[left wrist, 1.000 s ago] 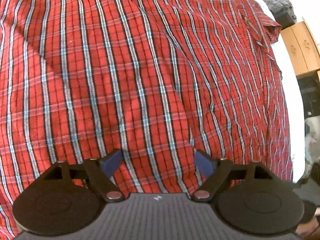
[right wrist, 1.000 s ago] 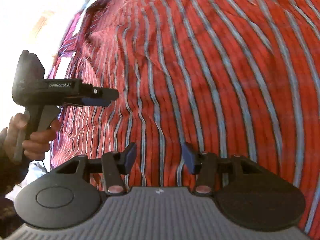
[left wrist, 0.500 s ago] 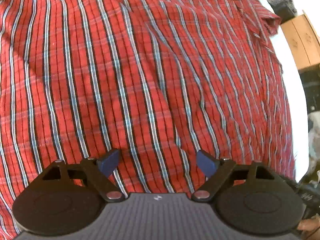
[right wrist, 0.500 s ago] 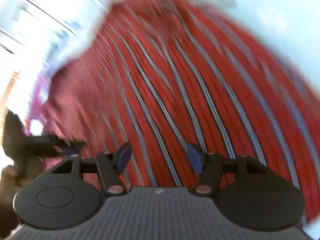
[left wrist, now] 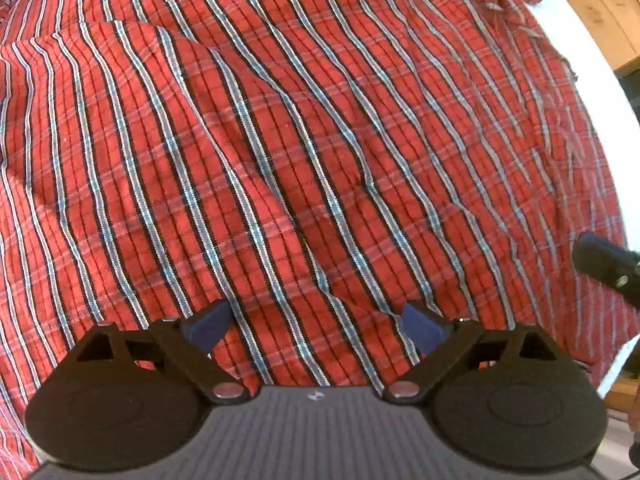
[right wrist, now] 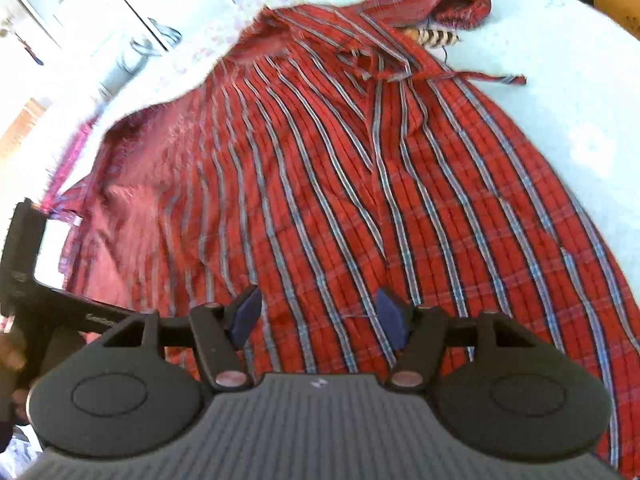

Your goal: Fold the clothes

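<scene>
A red plaid shirt (left wrist: 304,152) with blue and white stripes lies spread and wrinkled, filling the left wrist view. In the right wrist view the shirt (right wrist: 360,200) reaches back to its collar (right wrist: 460,0). My left gripper (left wrist: 316,325) hovers over the cloth pointing steeply down; its jaws are opening wide with nothing between them. My right gripper (right wrist: 319,317) stands above the shirt's near part, jaws also opening and free of the fabric. The left gripper's body (right wrist: 24,264) shows at the left edge of the right wrist view, and the right gripper's tip (left wrist: 604,264) at the right edge of the left wrist view.
The shirt rests on a pale sheet (right wrist: 568,92). A striped item (right wrist: 434,36) peeks out under the collar. A brown box (left wrist: 600,12) stands past the sheet's edge (left wrist: 592,80). White cabinets (right wrist: 80,12) rise at the back left.
Both pairs of jaws have spread wider. The right wrist view has tilted up from close cloth to the whole shirt and collar. The left gripper has shifted and rolled over the shirt.
</scene>
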{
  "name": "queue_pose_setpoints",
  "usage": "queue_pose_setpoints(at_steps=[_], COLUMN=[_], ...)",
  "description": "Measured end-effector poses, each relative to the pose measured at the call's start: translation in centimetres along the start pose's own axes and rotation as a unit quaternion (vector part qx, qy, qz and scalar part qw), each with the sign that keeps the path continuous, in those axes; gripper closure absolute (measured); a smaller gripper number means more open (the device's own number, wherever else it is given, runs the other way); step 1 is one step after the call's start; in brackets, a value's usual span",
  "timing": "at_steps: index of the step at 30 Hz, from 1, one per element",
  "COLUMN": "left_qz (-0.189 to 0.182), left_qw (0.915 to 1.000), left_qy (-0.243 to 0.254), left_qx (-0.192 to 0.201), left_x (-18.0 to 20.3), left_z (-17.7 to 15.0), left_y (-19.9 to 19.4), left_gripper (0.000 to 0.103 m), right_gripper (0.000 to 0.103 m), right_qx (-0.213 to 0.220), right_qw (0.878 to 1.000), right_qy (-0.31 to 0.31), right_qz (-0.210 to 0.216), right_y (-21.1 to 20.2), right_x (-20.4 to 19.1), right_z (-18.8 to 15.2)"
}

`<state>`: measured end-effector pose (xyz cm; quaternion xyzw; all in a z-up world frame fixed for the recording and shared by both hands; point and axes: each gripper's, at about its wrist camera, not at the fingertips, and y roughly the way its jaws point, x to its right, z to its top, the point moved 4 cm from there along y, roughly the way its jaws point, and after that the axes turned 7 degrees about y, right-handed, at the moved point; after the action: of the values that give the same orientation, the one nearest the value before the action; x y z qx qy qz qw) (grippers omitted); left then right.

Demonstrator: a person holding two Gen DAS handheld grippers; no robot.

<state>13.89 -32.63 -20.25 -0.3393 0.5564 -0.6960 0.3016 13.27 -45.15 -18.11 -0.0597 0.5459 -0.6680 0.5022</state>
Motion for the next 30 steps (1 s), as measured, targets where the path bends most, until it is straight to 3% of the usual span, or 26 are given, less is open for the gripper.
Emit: queue_pose_setpoints(at_steps=[2,5,8,10,13,16,19,21,24,27,30], left_qz=[0.008,0.028,0.041,0.043,0.043,0.043,0.042,0.041,0.041,0.044,0.046], left_qw=[0.9999,0.9994,0.9989,0.9989,0.9989,0.9989,0.9988,0.9988,0.9986,0.9984,0.9983], left_qy=[0.007,0.021,0.019,0.015,0.010,0.008,0.007,0.006,0.002,-0.002,-0.003], left_qx=[-0.001,-0.004,-0.009,-0.012,-0.016,-0.020,-0.025,-0.028,-0.034,-0.036,-0.035], left_x=[0.3,0.8,0.6,0.4,-0.1,-0.5,-0.9,-1.3,-1.8,0.1,-0.1], left_z=[-0.2,-0.5,-0.6,-0.6,-0.7,-0.5,-0.4,-0.5,-0.2,2.3,2.5], left_y=[0.3,0.6,0.7,0.7,0.5,0.6,0.6,0.5,0.6,2.3,2.2], left_gripper=[0.001,0.000,0.000,0.000,0.000,0.000,0.000,0.000,0.000,0.000,0.000], right_gripper=[0.031,0.029,0.028,0.028,0.027,0.027,0.026,0.025,0.019,0.019,0.020], right_qx=[-0.044,-0.047,-0.071,-0.053,0.029,0.067,0.019,0.037,0.007,-0.006,0.042], right_qw=[0.999,0.998,0.997,0.998,1.000,0.997,0.999,0.998,0.996,0.998,0.998], right_qy=[0.011,-0.010,-0.005,0.011,-0.007,-0.025,-0.011,-0.032,-0.059,-0.041,-0.031], right_qz=[-0.025,-0.033,-0.033,-0.015,-0.005,-0.001,-0.038,-0.040,-0.061,-0.051,-0.023], right_y=[1.2,-0.2,-1.5,-1.9,-1.7,1.5,4.6,3.4,1.8,0.6,-0.9], right_x=[1.0,1.3,1.1,0.9,-0.3,-0.7,0.8,0.8,0.3,0.4,0.0], right_z=[-1.6,-5.0,-5.7,-4.1,0.4,3.5,1.8,-0.9,-3.9,-4.3,-2.5])
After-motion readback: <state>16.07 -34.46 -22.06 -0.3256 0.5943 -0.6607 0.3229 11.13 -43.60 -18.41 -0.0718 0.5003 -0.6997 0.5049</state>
